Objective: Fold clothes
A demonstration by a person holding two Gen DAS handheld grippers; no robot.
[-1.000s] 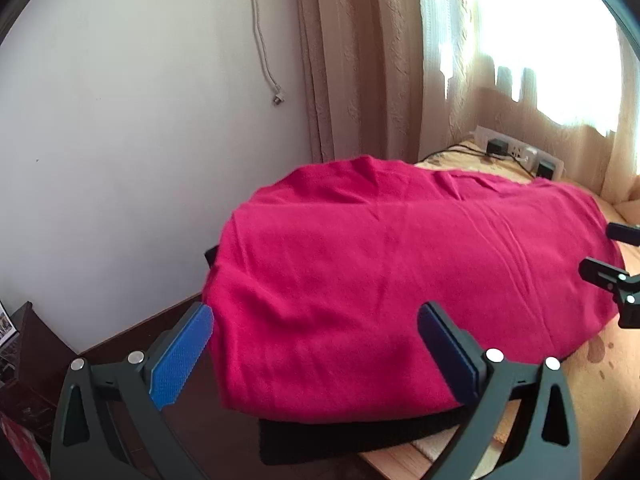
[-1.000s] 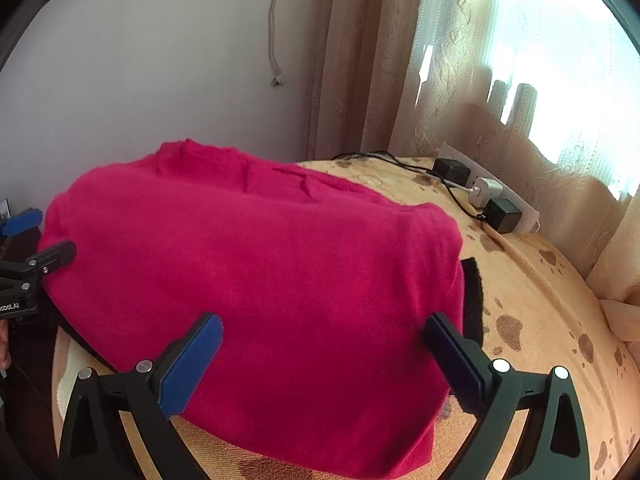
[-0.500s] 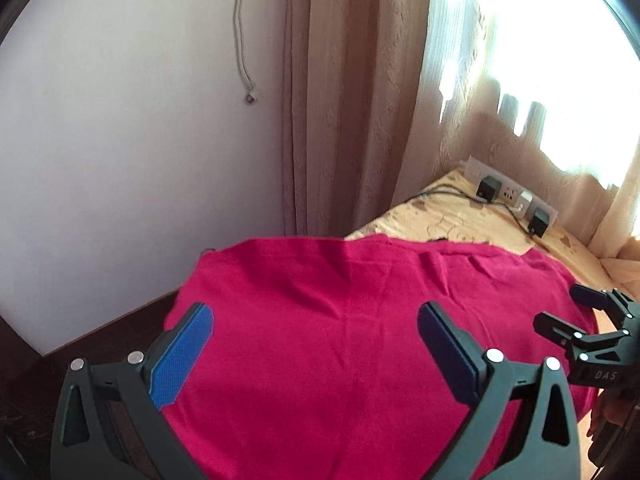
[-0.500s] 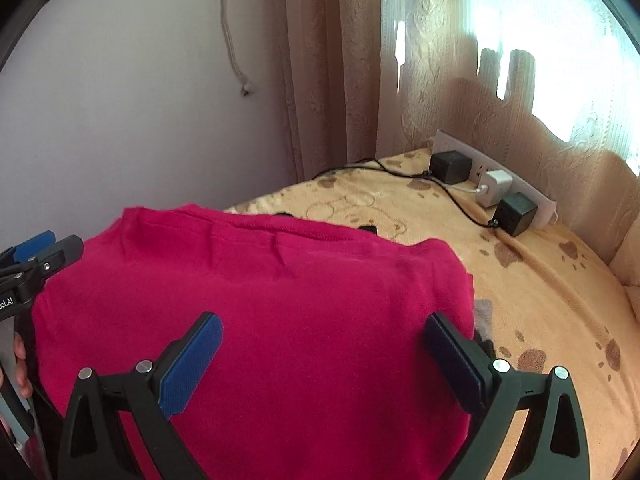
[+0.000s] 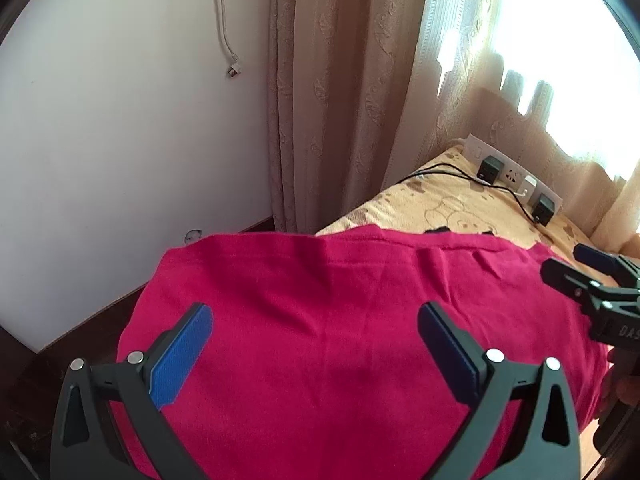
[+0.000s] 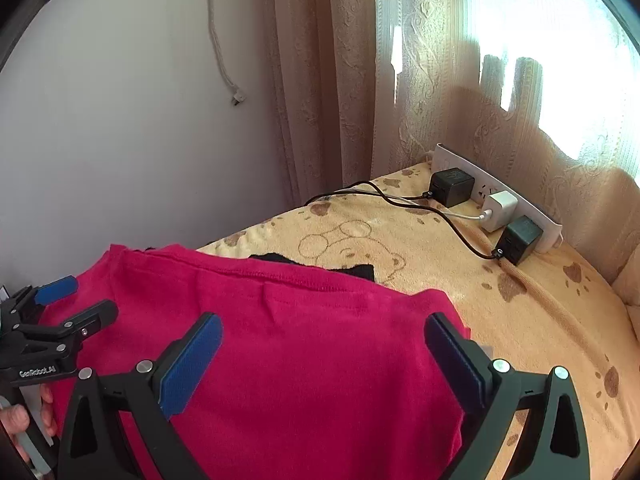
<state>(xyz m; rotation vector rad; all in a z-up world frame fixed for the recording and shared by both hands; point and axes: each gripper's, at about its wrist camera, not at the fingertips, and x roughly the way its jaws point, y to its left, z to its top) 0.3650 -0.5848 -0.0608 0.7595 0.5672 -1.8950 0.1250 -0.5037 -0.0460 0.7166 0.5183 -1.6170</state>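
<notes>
A crimson garment [image 5: 320, 320] lies folded flat on the tan, paw-print blanket [image 5: 432, 204]; in the right wrist view the same garment [image 6: 304, 340] fills the lower middle. A black cloth [image 6: 360, 270] peeks out from under its far hem. My left gripper [image 5: 316, 340] hovers open over the garment's left half, nothing between its blue pads. My right gripper [image 6: 324, 350] hangs open above the right half, also empty. Each gripper shows at the edge of the other's view: the right one [image 5: 588, 272] and the left one [image 6: 72, 300].
A white power strip [image 6: 500, 196] with black and white chargers and trailing cables lies at the back of the blanket [image 6: 440, 248] by the beige curtain [image 6: 340, 80]. A white wall [image 5: 120, 120] with a dangling cord stands to the left. A hand [image 6: 24, 420] holds the left gripper.
Both grippers have pulled back and tilted upward from the garment, so more wall, curtain and far blanket show. The garment has not moved, and both grippers stay open.
</notes>
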